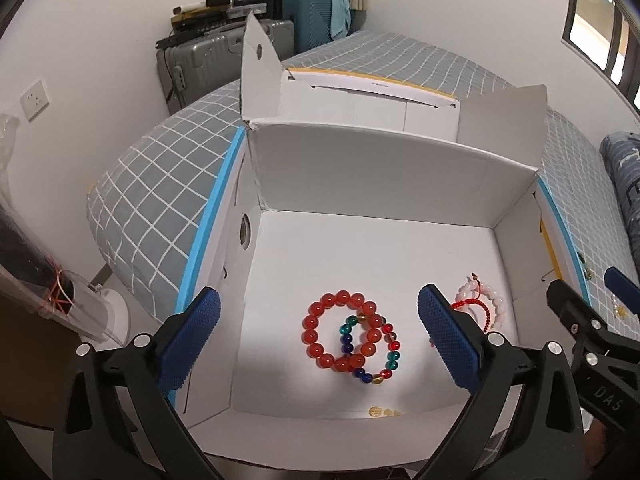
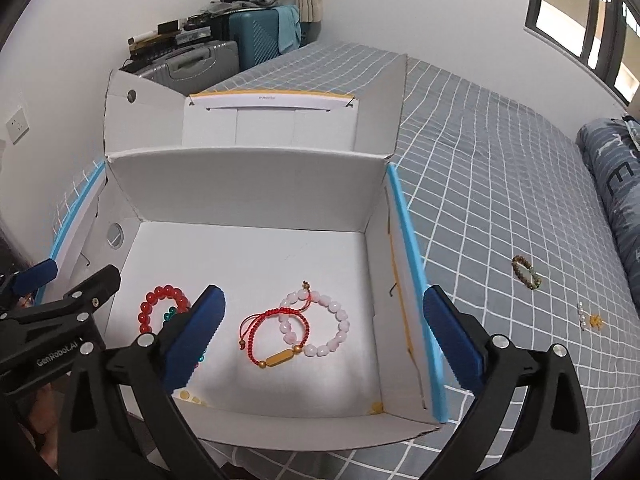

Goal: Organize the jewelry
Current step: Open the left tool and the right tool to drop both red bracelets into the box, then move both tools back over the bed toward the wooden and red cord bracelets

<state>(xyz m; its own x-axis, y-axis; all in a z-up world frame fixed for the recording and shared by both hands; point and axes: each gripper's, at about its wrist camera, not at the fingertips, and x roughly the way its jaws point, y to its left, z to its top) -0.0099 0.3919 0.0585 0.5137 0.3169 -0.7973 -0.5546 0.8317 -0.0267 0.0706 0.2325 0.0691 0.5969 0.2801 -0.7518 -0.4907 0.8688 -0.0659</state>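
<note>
An open white cardboard box (image 1: 372, 176) (image 2: 244, 184) lies on the bed. Inside lie a red bead bracelet (image 1: 340, 330) (image 2: 160, 304) overlapping a multicoloured bead bracelet (image 1: 380, 354), a red cord bracelet (image 2: 276, 336) (image 1: 470, 306) and a pink bead bracelet (image 2: 320, 324) (image 1: 494, 300). A few small yellow beads (image 1: 384, 412) (image 2: 190, 396) lie by the near wall. My left gripper (image 1: 320, 340) is open and empty above the red bracelet. My right gripper (image 2: 324, 340) is open and empty above the pink and cord bracelets. On the bedsheet right of the box lie a brown bead bracelet (image 2: 527, 272) and a small white-and-yellow piece (image 2: 590, 320).
The bed has a grey checked sheet (image 2: 500, 160) and a rolled blue quilt (image 2: 616, 184) at the right. Suitcases (image 2: 224, 52) stand against the far wall. A white object and a clear bag (image 1: 60, 292) stand left of the bed.
</note>
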